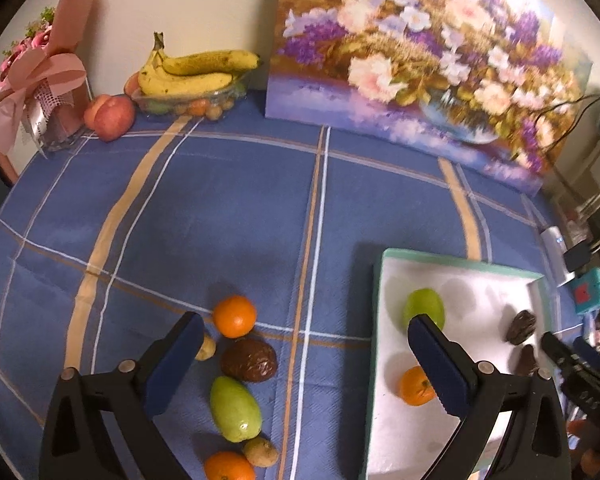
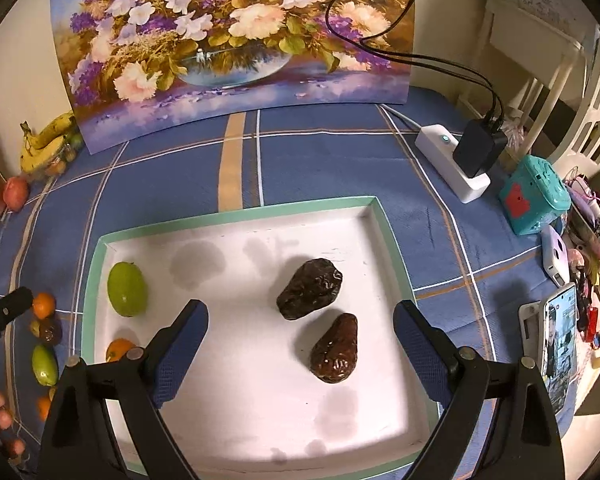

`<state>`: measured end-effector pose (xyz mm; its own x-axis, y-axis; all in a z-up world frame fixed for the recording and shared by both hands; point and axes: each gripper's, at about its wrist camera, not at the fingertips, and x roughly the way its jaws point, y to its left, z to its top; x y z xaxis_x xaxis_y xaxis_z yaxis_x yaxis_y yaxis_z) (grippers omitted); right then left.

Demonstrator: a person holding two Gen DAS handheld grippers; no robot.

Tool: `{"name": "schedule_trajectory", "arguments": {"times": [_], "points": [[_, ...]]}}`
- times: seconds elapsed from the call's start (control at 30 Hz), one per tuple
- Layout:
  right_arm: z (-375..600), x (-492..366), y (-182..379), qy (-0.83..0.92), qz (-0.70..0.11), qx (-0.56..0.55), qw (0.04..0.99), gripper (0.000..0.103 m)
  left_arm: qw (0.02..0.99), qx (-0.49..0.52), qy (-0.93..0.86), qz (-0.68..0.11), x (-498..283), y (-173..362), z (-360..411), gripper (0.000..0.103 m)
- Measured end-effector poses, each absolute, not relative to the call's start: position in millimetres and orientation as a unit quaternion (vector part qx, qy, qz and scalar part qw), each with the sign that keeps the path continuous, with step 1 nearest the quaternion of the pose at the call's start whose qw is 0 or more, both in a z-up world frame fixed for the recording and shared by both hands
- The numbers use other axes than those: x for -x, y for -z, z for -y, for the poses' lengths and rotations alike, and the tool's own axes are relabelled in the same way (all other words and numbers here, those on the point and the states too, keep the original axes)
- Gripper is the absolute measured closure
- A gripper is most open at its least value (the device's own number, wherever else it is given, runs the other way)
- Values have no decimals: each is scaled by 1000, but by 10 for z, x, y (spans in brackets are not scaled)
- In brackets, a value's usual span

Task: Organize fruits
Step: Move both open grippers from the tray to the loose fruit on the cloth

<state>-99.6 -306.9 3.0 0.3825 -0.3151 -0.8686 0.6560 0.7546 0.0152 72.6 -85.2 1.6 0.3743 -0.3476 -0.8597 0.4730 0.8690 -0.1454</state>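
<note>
Fruits sit partly in the white, green-rimmed tray (image 2: 236, 216): a green pear-shaped fruit (image 2: 126, 289), a small orange (image 1: 416, 386) and two dark wrinkled avocados (image 2: 310, 289). More lie on the blue checked tablecloth (image 1: 220, 208). The left gripper (image 1: 304, 364) and right gripper (image 2: 300, 350) both hover wide open, holding nothing.

The orange (image 1: 414, 387) in the tray is partly hidden behind a finger of the left tongs (image 1: 305, 364). Another orange (image 1: 229, 466) is cut off by the bottom edge. The small fruits under the bananas (image 1: 192, 70) are blurry — too small to tell.
</note>
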Motion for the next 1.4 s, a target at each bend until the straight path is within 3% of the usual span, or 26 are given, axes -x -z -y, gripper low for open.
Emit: {"name": "schedule_trajectory", "arguments": {"times": [0.4, 1.4], "points": [[2838, 839, -31, 295, -480, -154, 812, 9, 823, -66, 273, -494, -818, -201, 678, 0], [1953, 292, -277, 194, -428, -198, 860, 9, 865, 12, 180, -469, -1205, -466, -686, 0]]}}
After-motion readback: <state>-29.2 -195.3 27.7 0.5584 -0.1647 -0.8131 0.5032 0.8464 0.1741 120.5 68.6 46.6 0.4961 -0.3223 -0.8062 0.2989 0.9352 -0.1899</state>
